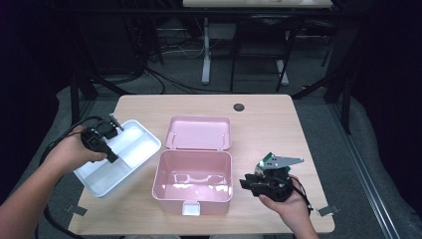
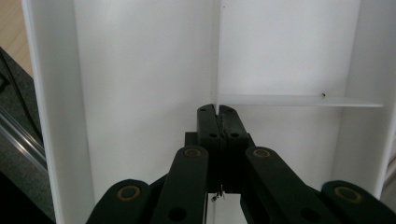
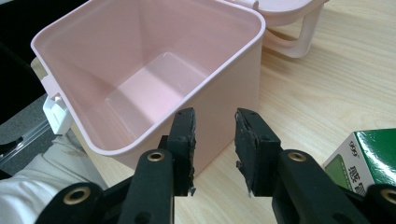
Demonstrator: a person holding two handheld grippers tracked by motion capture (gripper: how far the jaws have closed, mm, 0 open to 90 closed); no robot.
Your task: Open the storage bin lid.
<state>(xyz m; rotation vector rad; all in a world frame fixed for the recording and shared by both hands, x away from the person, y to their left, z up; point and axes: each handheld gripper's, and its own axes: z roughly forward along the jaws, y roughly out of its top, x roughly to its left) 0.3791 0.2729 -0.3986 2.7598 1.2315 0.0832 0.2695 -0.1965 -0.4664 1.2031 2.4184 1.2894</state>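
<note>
My left gripper, jaws pressed together on the thin divider wall of the white plastic compartment tray, holds that tray at the table's left. My right gripper, jaws apart and empty, hovers beside the open pink plastic box.

Light wooden table on grey floor; dark surroundings, table legs behind.
</note>
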